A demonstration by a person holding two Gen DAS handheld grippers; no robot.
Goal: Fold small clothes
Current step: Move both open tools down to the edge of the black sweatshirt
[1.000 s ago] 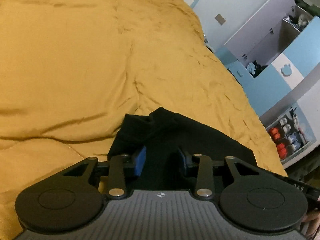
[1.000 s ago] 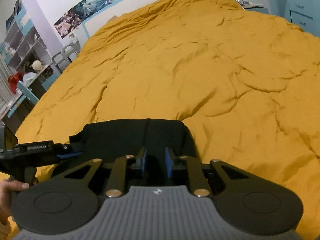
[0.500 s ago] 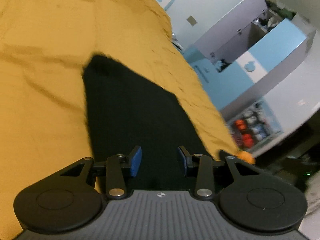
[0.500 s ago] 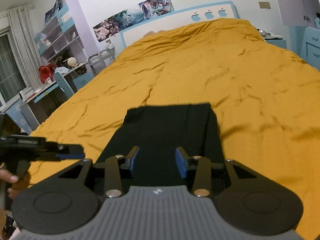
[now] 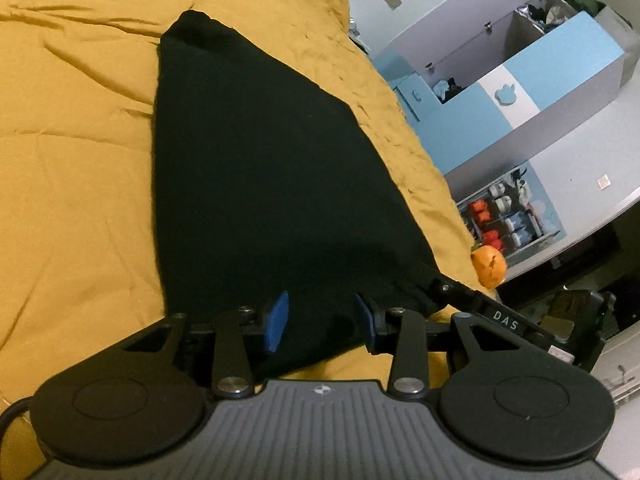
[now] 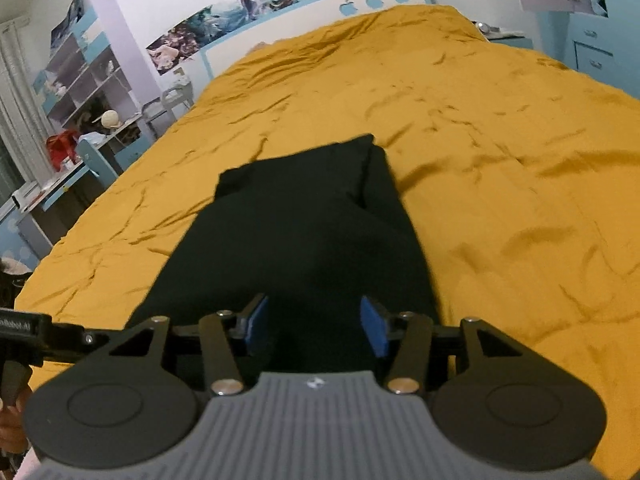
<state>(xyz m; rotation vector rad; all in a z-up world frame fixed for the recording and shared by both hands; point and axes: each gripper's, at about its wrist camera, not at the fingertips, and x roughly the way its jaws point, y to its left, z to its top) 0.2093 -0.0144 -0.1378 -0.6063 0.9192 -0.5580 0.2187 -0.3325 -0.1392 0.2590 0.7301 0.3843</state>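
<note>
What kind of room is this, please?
Most likely a bedroom, perhaps a child's. A large bed with a mustard-yellow quilt fills the view, a white and blue headboard stands behind it, and posters hang on the wall above.

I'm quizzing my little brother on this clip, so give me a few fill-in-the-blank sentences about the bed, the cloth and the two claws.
1. The garment lying on the bed is ____ in colour.
2. The bedspread under it is ____.
3. The pads of the right claw are ____ in colour.
4. The left claw has its jaws ____, with nothing pinched.

Missing words: black; yellow; blue; open
</note>
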